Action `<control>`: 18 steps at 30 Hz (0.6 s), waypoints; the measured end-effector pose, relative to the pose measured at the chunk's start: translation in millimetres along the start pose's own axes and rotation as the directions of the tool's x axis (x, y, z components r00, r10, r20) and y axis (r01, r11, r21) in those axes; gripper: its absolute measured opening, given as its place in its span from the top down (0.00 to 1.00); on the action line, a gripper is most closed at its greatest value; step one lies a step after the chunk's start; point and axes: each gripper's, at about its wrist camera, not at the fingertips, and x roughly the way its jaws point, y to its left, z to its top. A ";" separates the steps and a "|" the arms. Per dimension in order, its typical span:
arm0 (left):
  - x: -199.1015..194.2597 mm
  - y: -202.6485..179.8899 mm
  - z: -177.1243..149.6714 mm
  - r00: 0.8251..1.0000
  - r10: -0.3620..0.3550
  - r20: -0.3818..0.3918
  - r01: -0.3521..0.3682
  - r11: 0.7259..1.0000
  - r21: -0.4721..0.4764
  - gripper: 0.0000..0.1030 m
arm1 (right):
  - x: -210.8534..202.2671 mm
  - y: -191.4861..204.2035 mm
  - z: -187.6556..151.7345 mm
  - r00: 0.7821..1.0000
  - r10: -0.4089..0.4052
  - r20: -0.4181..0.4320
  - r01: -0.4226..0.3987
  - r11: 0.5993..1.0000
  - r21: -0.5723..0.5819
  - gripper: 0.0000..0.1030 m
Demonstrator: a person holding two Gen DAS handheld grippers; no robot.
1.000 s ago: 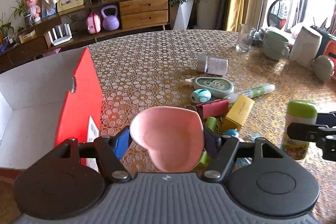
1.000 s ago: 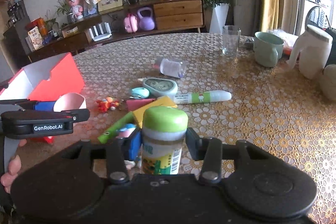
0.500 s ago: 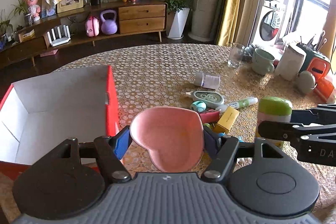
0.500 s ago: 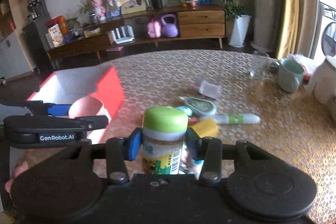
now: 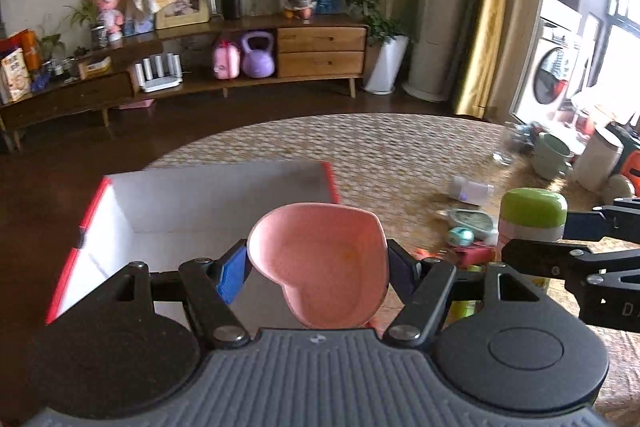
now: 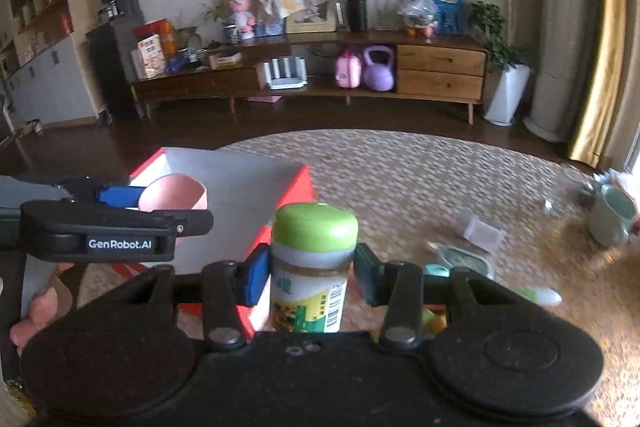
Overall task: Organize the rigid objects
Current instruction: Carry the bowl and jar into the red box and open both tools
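My left gripper (image 5: 318, 273) is shut on a pink heart-shaped dish (image 5: 320, 263), held in the air near the red box (image 5: 92, 203) with its white inside. In the right wrist view the same pink heart-shaped dish (image 6: 172, 193) and left gripper (image 6: 160, 203) show at the left, over the red box (image 6: 296, 183). An upright jar with a green lid (image 6: 314, 267) is clamped between the pads of my right gripper (image 6: 312, 273), above the box's right wall. The green-lidded jar (image 5: 534, 213) also appears at the right of the left wrist view.
Several small items lie on the patterned round table (image 5: 384, 147): a white bottle (image 5: 470, 191), a grey-green case (image 5: 470, 221), a teal thing (image 5: 460, 237). A green mug (image 5: 554, 155), a glass (image 5: 504, 147) and a white pitcher (image 5: 598, 159) stand at the far right. A hand (image 6: 36, 311) holds the left gripper.
Both grippers have risen and shifted left toward the red box with the dish and the jar still held. The box's inside now shows from above and the table items have dropped back to the right.
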 end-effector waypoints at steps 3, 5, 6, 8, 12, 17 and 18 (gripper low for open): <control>3.0 22.9 1.7 1.000 0.020 -0.007 -0.020 1.000 -0.015 0.31 | 13.9 18.3 10.7 1.000 0.022 -0.004 -0.022 1.000 -0.020 0.57; 6.3 37.7 1.2 0.999 0.045 -0.013 -0.046 0.999 -0.017 0.31 | 25.3 31.2 17.1 0.999 0.042 -0.011 -0.042 0.998 -0.035 0.57; 8.4 45.2 1.2 0.998 0.059 -0.018 -0.059 0.998 -0.016 0.31 | 30.2 37.9 19.7 0.999 0.051 -0.013 -0.051 0.998 -0.044 0.57; 14.2 59.9 1.5 0.996 0.078 -0.033 -0.079 0.997 -0.021 0.31 | 42.3 50.7 24.6 0.997 0.068 -0.021 -0.069 0.996 -0.060 0.57; 29.9 86.4 2.7 0.991 0.116 -0.064 -0.118 0.993 -0.026 0.31 | 69.8 75.5 30.6 0.994 0.100 -0.047 -0.104 0.991 -0.087 0.57; 52.8 110.5 0.9 0.985 0.140 -0.102 -0.142 0.990 -0.015 0.31 | 100.9 93.9 30.7 0.989 0.112 -0.095 -0.122 0.988 -0.099 0.57; 58.3 114.0 0.2 0.984 0.140 -0.112 -0.143 0.990 -0.016 0.31 | 109.0 96.7 30.0 0.987 0.114 -0.114 -0.125 0.987 -0.099 0.57</control>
